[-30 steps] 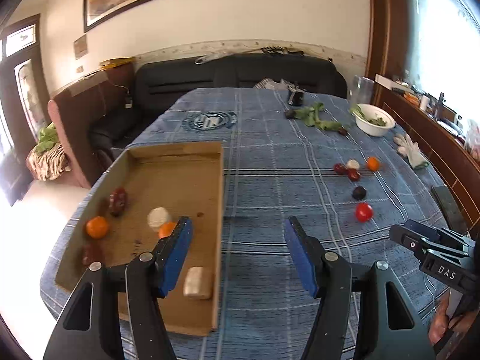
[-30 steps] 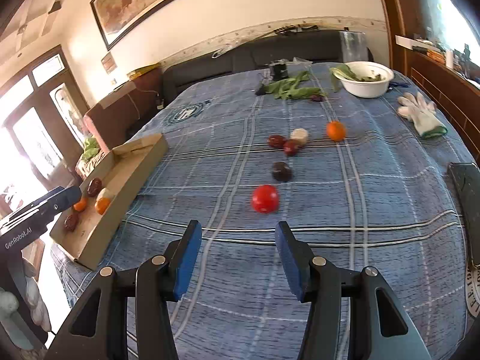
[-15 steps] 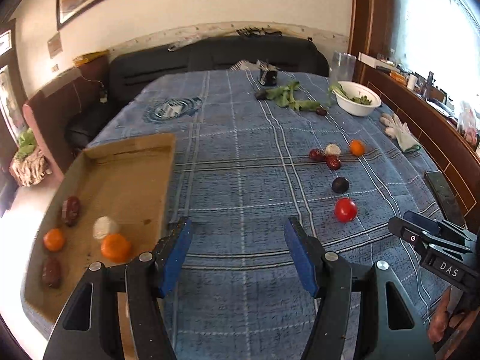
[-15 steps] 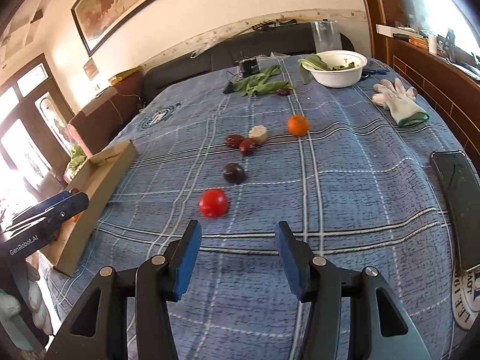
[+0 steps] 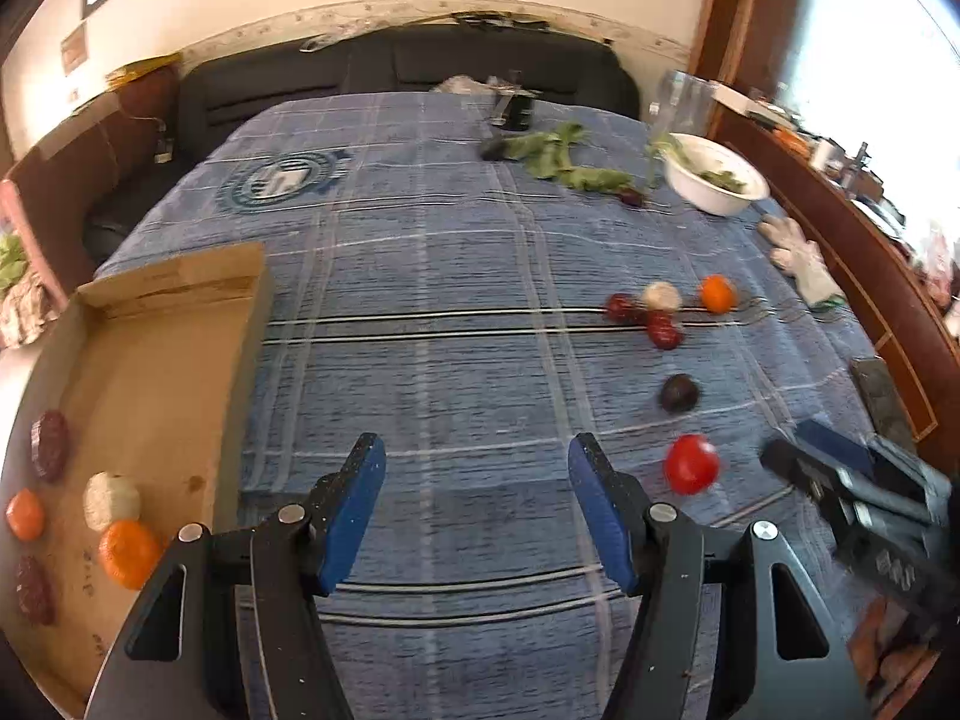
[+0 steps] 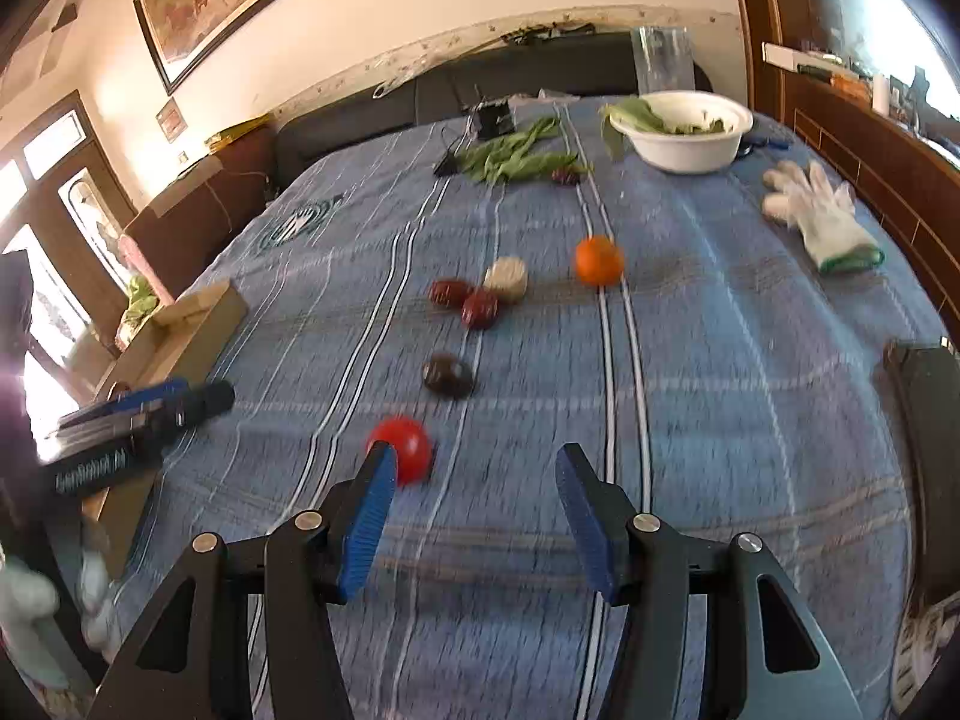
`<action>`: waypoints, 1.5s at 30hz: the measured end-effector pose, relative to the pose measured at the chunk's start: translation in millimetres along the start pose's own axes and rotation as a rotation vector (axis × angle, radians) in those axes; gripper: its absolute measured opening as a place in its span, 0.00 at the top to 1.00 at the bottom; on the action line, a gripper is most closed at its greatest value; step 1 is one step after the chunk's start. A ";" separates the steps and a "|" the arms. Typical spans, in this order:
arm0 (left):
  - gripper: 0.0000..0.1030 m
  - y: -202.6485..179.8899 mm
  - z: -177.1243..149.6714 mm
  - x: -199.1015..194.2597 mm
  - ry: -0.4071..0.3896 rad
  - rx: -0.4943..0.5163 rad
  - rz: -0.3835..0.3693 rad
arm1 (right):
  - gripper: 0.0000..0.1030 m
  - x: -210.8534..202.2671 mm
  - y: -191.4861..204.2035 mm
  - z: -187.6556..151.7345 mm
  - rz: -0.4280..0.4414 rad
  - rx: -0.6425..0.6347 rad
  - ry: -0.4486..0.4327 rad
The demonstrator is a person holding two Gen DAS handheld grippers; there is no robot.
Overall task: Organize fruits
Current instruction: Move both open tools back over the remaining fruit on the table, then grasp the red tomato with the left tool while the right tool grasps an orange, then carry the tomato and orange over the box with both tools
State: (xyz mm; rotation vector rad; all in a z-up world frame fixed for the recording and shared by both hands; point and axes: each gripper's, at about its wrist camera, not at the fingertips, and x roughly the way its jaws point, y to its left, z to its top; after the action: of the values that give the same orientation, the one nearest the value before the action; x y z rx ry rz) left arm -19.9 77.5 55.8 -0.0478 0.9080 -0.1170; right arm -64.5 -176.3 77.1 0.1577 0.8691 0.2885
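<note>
Both grippers stand wide open and empty above a blue plaid tablecloth (image 5: pixel 456 276) as a fruit-sorting job sits roughly half done. The right gripper (image 6: pixel 474 480) hovers with its jaws spread, nothing between them, its left pad just in front of a red tomato (image 6: pixel 401 447) that lies slightly left of the gap rather than inside it. The left gripper (image 5: pixel 477 489), likewise gaping and holding nothing, hangs over bare cloth between the cardboard tray (image 5: pixel 174 324) and the loose fruit.

In the tray, at the table's left edge, five pieces already lie: two oranges (image 5: pixel 127 552), a pale round fruit (image 5: pixel 111 501) and two dark red fruits (image 5: pixel 49 443).

Still out on the cloth are six pieces. Nearest is the tomato, then beyond it a dark plum-like fruit (image 6: pixel 447 375), then a cluster of two dark red fruits (image 6: pixel 479 307) touching or nearly touching a pale round fruit (image 6: pixel 507 279), and an orange (image 6: pixel 598 261) a little apart to the right.

Farther back, a white bowl (image 6: pixel 690 141) of greens, loose leaves (image 6: pixel 516 156) and a white glove (image 6: pixel 822 219) play no evident part. The tomato looks the likeliest next pick.
</note>
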 end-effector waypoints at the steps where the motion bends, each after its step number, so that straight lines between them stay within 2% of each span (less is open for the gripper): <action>1: 0.39 -7.6 -0.6 1.2 0.000 0.017 -0.023 | 0.42 1.3 -4.8 7.1 -0.009 0.006 -0.007; 8: 0.39 -54.0 -3.5 21.1 0.037 0.092 -0.147 | 0.43 34.7 -38.5 54.7 -0.154 0.004 -0.020; 11: 0.39 -68.9 -2.9 32.9 0.048 0.112 -0.176 | 0.43 52.6 -45.0 69.0 -0.175 -0.009 -0.008; 20: 0.41 -79.7 -9.1 54.9 0.088 0.124 -0.191 | 0.43 98.4 -51.4 79.8 -0.239 -0.039 0.043; 22: 0.46 -82.3 -10.9 55.8 0.074 0.137 -0.175 | 0.46 101.2 -48.9 81.4 -0.241 -0.051 0.045; 23: 0.54 -84.4 -11.6 55.8 0.066 0.149 -0.159 | 0.55 102.2 -46.9 81.6 -0.243 -0.059 0.046; 24: 0.66 -86.3 -12.6 55.4 0.058 0.160 -0.146 | 0.60 102.6 -45.7 81.3 -0.249 -0.067 0.045; 25: 0.74 -87.0 -13.1 54.8 0.054 0.167 -0.139 | 0.62 102.6 -44.8 80.9 -0.251 -0.070 0.044; 26: 0.74 -88.0 -13.4 54.5 0.053 0.173 -0.130 | 0.68 102.7 -44.2 80.7 -0.254 -0.073 0.043; 27: 0.74 -87.5 -12.9 54.2 0.053 0.171 -0.130 | 0.69 101.7 -44.4 80.0 -0.254 -0.070 0.044; 30: 0.74 -82.1 -12.6 48.8 0.053 0.147 -0.139 | 0.69 96.8 -45.8 77.6 -0.233 -0.047 0.051; 38: 0.74 -57.7 -15.4 6.4 -0.013 0.086 -0.146 | 0.69 68.7 -40.3 55.0 -0.219 -0.038 0.054; 45: 0.73 -23.2 -23.4 -36.1 -0.074 0.000 -0.142 | 0.69 36.9 -3.8 39.9 -0.157 -0.060 0.025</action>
State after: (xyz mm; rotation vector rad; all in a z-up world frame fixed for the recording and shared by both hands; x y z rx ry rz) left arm -62.3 59.1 71.8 -0.1165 0.8302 -0.2455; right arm -10.5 -169.1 74.7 0.0301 0.8913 0.1699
